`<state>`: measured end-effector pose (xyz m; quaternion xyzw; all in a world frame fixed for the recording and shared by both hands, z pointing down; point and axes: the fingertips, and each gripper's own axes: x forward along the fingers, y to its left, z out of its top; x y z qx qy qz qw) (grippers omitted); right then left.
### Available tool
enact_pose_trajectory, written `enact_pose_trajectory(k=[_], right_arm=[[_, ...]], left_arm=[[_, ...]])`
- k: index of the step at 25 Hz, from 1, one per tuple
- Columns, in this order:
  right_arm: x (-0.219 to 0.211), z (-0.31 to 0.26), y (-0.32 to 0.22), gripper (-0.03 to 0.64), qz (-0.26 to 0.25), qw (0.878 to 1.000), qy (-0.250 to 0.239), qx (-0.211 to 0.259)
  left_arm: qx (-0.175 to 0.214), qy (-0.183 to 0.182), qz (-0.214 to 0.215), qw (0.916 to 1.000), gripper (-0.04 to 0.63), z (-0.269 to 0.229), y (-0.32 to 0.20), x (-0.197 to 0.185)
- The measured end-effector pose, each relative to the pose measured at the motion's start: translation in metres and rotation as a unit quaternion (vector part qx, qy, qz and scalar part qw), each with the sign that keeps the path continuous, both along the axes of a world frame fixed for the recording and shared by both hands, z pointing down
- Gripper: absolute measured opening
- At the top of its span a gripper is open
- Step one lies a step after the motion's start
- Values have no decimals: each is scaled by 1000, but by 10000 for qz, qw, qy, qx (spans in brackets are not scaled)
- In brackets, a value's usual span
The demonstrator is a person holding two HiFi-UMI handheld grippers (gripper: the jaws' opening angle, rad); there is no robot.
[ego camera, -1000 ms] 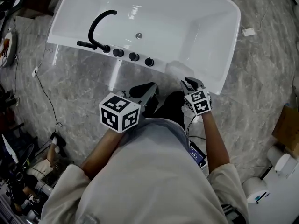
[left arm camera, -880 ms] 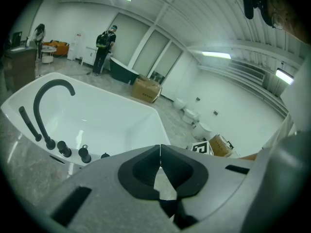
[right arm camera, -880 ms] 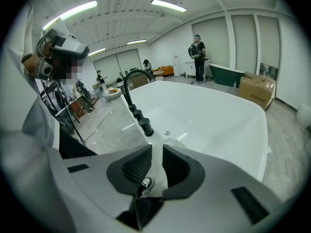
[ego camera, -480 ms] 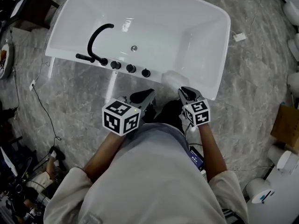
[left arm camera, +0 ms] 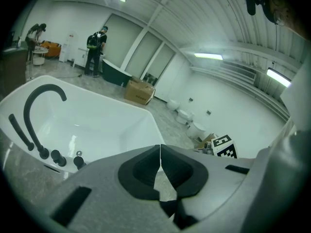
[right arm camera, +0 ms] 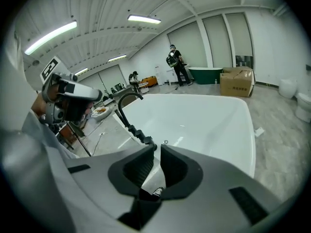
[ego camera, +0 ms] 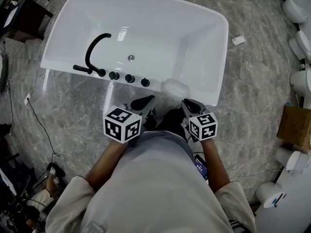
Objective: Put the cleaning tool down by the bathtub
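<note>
Noted grey marbled floor (ego camera: 73,106) all round. Found white tub (ego camera: 160,28) standing on it, filling upper head view. Saw person (ego camera: 150,188) at tub's near long side, a claw in each hand, both held above floor just short of near rim. Spotted brown box (ego camera: 294,127) and white toilets (ego camera: 297,8) along right edge, well apart from tub.

Checked left claw (ego camera: 147,101): closed, tips meeting, nothing between. Checked right claw (ego camera: 187,104): just been closing, now only a narrow slit apart, nothing between. Noted a black-and-white cube on each claw, on the person's side.

Logged black faucet (ego camera: 100,72) on near rim, left of centre. Located cleaning tool (ego camera: 174,87) as a pale, glossy lump resting on near rim, right of faucet, just beyond right claw's tips, touching neither claw; cannot tell its kind. Counted three black knobs (ego camera: 129,78) in a row on same rim, between faucet and cleaning tool.
</note>
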<state>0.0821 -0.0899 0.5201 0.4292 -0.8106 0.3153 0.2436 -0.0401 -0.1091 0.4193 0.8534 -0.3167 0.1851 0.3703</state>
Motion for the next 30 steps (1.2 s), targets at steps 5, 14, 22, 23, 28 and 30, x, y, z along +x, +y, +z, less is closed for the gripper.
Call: enact_pose_trajectory(k=[5,14,22,23,28,30], right_arm=[[1,-10,9,41,308,9993,-196,-129],[1,-48,20,35,421,9990,-148,83],[-10,-78,28,32,445,9985,-46,331],[-11,-79,30,31,451,9984,-43,330],[-18,-82,34,29,530,9978,64,383],[-17,-86,33,20,653,9968,61,461]], left_arm=[[-12,-27,44,10000,9,3,2,-9],[302,-59,-28,9995,9,-7,-7,-26],[521,-70,106,9986,9,-11,-5,-33],[507,-76,149,9986,9,-10,-4,-34],[514,-21,274,9983,9,-7,-2,-39],[566,73,237,9981,9,-10,-4,-43]])
